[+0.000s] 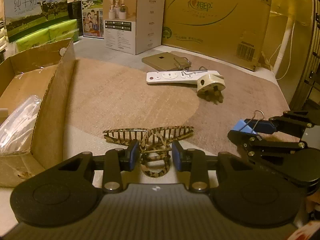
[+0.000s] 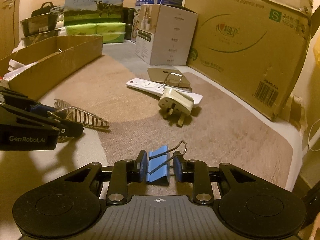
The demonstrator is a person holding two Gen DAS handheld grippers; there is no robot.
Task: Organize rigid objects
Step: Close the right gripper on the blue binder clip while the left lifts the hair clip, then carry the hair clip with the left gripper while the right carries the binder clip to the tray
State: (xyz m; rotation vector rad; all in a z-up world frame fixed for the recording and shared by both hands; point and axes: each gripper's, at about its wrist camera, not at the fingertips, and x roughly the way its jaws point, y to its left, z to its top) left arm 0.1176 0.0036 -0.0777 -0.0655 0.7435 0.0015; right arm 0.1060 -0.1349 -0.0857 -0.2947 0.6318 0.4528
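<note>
A leopard-pattern hair claw clip point(image 1: 148, 134) lies on the brown mat, its looped handle between the blue pads of my left gripper point(image 1: 155, 150). The pads stand close at its sides without squeezing it, so this gripper is open. A blue binder clip point(image 2: 158, 166) rests on the mat between the pads of my right gripper point(image 2: 159, 164), with a slim gap on the right side; this gripper is open too. From the left wrist view the right gripper point(image 1: 252, 129) and binder clip point(image 1: 243, 126) sit at the right. The right wrist view shows the left gripper point(image 2: 60, 118) and hair clip point(image 2: 88, 118) at the left.
An open cardboard box point(image 1: 50, 100) holding plastic-wrapped items stands at the left. Farther back lie a white remote point(image 1: 170, 77), a cream wall plug point(image 1: 210, 84) and a tan plate point(image 1: 160, 60) under a wire clip. Cartons point(image 1: 216, 20) and a white box point(image 1: 136, 20) line the back.
</note>
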